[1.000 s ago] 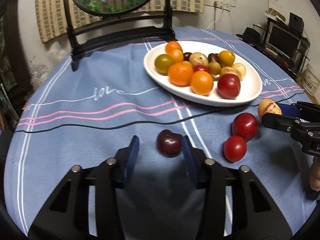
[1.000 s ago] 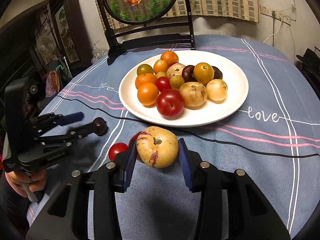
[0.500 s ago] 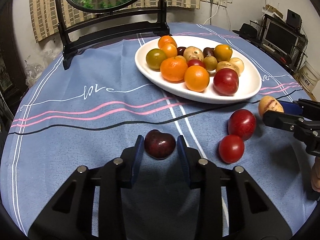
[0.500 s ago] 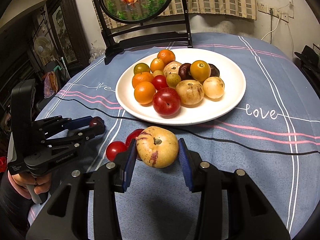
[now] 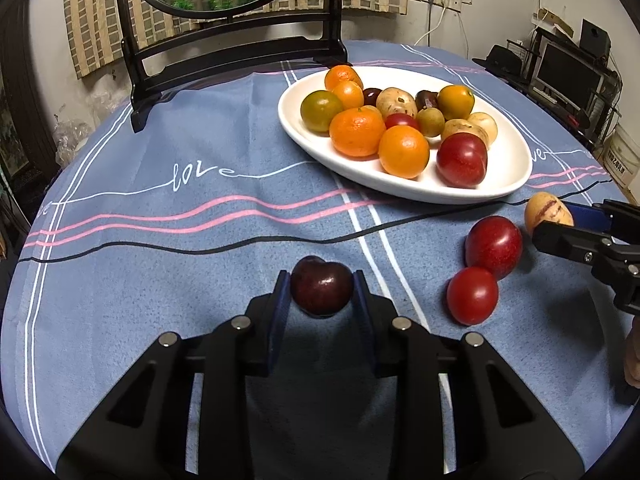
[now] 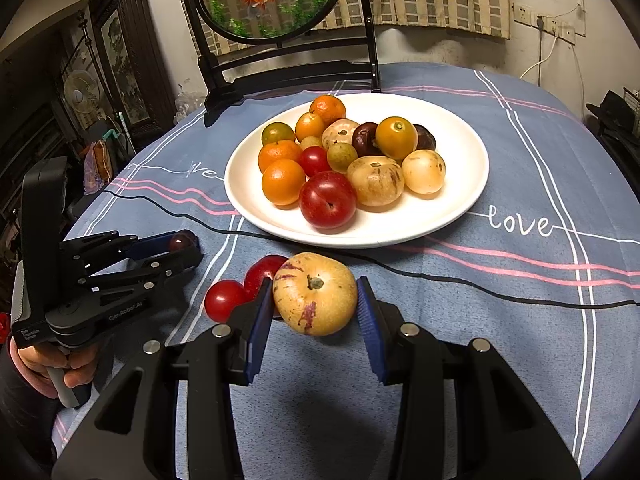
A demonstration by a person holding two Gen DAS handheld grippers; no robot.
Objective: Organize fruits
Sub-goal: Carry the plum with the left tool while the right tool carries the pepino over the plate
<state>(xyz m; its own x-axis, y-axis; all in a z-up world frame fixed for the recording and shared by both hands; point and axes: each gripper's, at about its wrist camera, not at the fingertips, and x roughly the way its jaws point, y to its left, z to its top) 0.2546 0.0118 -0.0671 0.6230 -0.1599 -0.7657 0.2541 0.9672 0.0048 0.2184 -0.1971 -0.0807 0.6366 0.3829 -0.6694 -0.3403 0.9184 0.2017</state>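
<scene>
**Now both tongs have fruit, and the plate waits**

Clearly the left gripper [image 5: 321,290] has just been closing and is now clamped on the dark cherry [image 5: 321,290], pads on its two cheeks, low over the blue tablecloth [image 5: 160,280]. The right gripper [image 6: 316,302] is clamped on the yellow streaked fruit [image 6: 315,293] across its widest part. Both look light, smooth and round; the cherry is likely soft and slippery, so a gentle squeeze at the middle suits it. Two red fruits [image 5: 482,270] lie loose on the cloth between the grippers. The white plate [image 6: 460,208] beyond holds a crowded heap of oranges, a green one, a red plum, pale and dark fruits, with bare room along its near right side.
</scene>
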